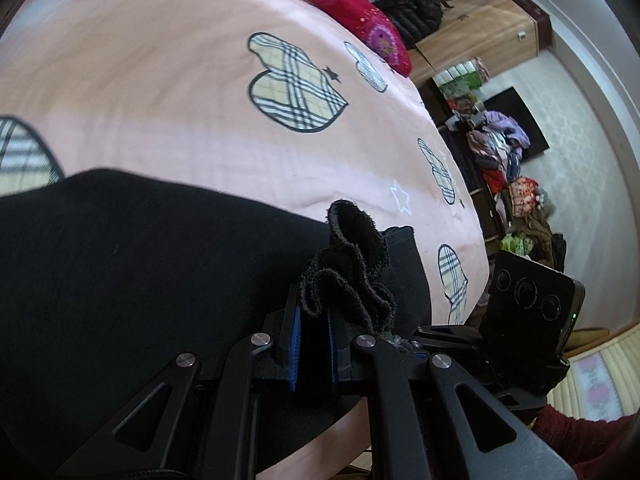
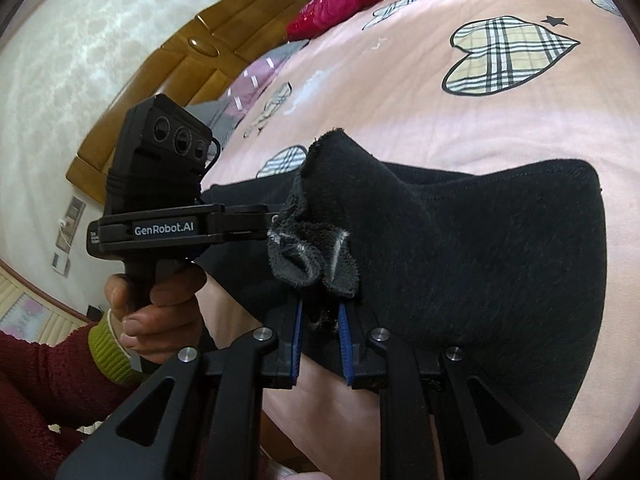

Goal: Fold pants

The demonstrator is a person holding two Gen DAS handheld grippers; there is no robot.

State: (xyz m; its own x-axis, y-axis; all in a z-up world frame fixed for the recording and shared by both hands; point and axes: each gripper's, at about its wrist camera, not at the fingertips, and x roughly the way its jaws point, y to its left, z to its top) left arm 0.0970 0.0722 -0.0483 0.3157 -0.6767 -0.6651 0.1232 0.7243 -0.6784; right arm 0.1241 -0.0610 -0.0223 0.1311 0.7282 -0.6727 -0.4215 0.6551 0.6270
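On the bed: black pants (image 1: 120,280) cover the lower left of the pink bedspread (image 1: 160,60).
Left gripper (image 1: 314,344): fingers pinching a bunched pants edge.
Right gripper (image 2: 320,344): fingers pinching another bunched edge.
Open room: bare bedspread across the upper frame.
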